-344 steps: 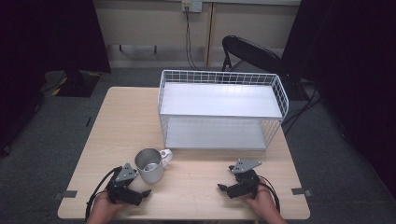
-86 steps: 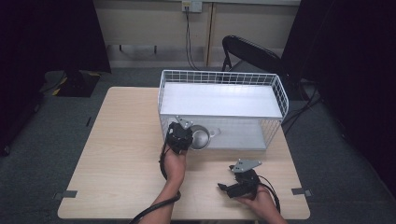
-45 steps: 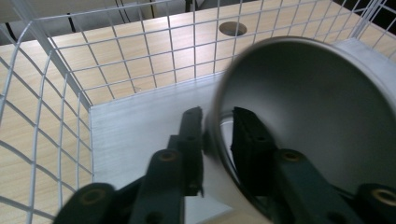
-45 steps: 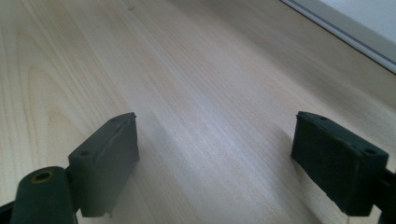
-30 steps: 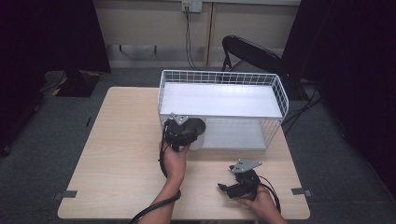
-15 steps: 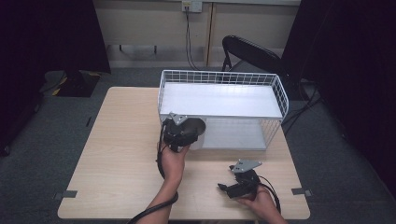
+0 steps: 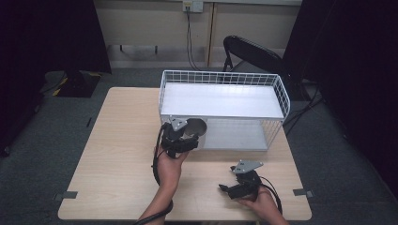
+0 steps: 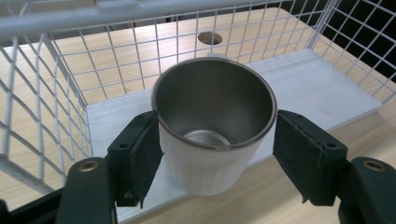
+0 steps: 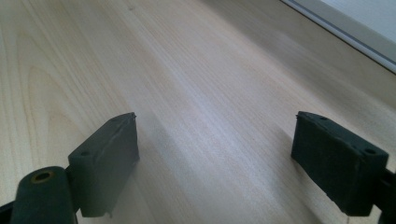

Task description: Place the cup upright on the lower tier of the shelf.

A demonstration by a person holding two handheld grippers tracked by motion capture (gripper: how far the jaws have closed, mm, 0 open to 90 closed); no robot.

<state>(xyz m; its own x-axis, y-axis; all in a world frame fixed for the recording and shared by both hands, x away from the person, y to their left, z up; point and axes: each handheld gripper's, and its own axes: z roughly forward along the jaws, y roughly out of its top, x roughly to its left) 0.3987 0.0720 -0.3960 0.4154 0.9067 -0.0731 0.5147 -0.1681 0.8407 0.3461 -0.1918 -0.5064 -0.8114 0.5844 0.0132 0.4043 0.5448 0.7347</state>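
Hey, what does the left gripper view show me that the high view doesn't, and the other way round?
The left gripper view alone shows the inside of the metal cup, its white ribbed outer wall, and a gap between the cup and the right-hand jaw, so the left gripper stands open around it. The high view alone shows the whole table, the rack's upper shelf, the right gripper resting near the table's front edge, and a chair behind. Both show the cup at the front of the white wire rack on its lower shelf.

black folding chair (image 7: 253, 51) behind the table (image 7: 117, 154), wall outlet (image 7: 192, 5) with a cable hanging down
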